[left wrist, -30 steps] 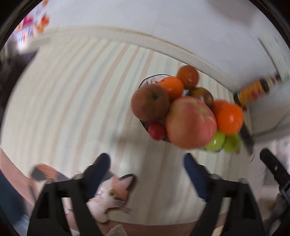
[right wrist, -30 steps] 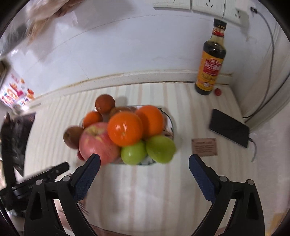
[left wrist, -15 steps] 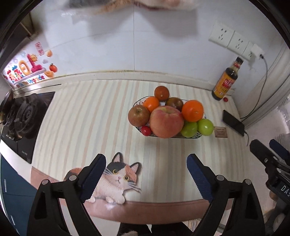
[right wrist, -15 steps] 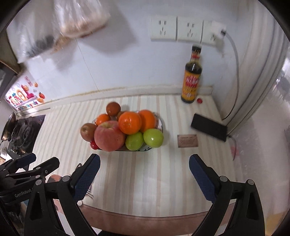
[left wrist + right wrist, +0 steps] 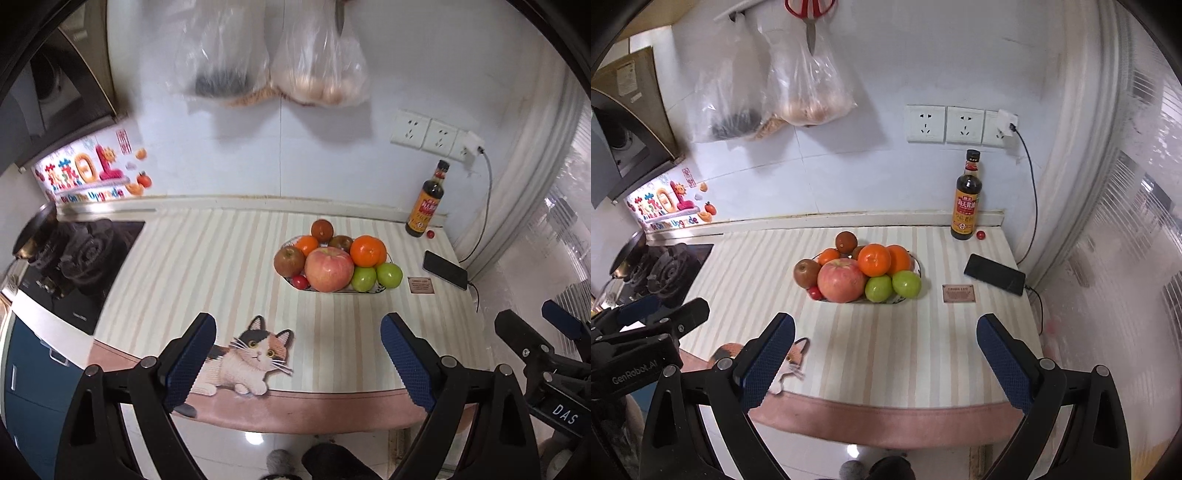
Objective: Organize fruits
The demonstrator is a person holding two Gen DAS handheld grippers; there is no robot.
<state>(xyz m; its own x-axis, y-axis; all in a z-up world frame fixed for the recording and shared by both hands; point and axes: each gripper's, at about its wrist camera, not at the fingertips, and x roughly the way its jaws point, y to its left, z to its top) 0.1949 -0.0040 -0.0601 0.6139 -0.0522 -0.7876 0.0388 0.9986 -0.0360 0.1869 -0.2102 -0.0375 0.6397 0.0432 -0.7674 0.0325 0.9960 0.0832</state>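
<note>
A plate on the striped counter holds a heap of fruit: a big pink apple, oranges, two green apples, a brown apple and a small red fruit. My left gripper is open and empty, held back over the counter's front edge. My right gripper is open and empty, also near the front edge, well short of the plate.
A sauce bottle stands at the back wall with a small red cap beside it. A phone on a cable and a small card lie right of the plate. A cat mat lies at the front, a stove left.
Both grippers have pulled back and up from the fruit plate toward the counter's front edge. The plate now looks smaller and farther away. Both stay open and empty.
</note>
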